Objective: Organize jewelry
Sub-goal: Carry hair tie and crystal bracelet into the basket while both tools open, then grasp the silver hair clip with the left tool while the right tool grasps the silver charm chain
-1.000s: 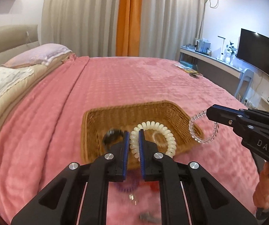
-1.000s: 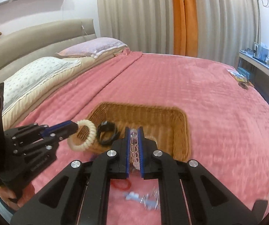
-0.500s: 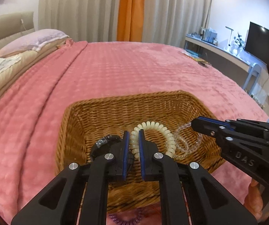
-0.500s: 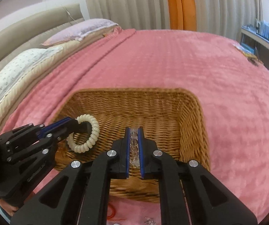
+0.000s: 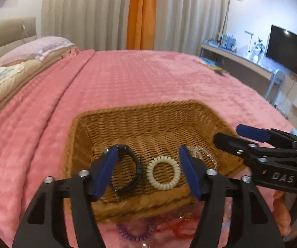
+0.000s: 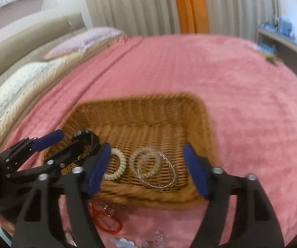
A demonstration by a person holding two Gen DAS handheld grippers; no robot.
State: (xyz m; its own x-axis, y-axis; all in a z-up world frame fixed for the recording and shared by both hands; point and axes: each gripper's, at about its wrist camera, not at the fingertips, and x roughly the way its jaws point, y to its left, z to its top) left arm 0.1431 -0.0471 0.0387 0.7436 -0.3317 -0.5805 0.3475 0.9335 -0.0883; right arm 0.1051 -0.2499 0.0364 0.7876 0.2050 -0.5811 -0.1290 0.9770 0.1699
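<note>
Releasing: both tools stand wide open over the wicker basket (image 5: 82,136) on the pink bed, their jaws having just been opening; nothing is pinched between either pair.
Left tool (image 5: 147,172): spread wide, holding nothing; the cream coil hair tie (image 5: 163,173) lies on the basket floor, seen through its gap.
Right tool (image 6: 146,170): spread wide, holding nothing; the clear bead bracelets (image 6: 151,166) lie on the basket floor, seen through its gap.
Landmark: the basket; every place below is given from it.
Inside the basket: black watch (image 5: 130,168) at the near left, coil tie just right of it, clear bracelets right again, all close to the near wall.
Outside the basket: purple coil tie (image 5: 135,232) and red cord (image 6: 105,217) on the bed just in front of the near wall, with small silvery pieces further toward the camera.
Task state: judged partly done, several pieces not yet in.
Risk, snagging: a tool dipping for the next piece could catch the near wall and tip or drag the light basket across the soft bedding.
Risk, tangling: the red cord looks loose and looped; a grip could lift neighbouring pieces with it.
Risk, collision: the tools sit near each other over the near wall.
Left view only: the purple tie, the desk and screen beyond the basket's right side.
Right view only: the bracelets unobstructed, a pale blue trinket (image 6: 123,242) in front of the basket.
</note>
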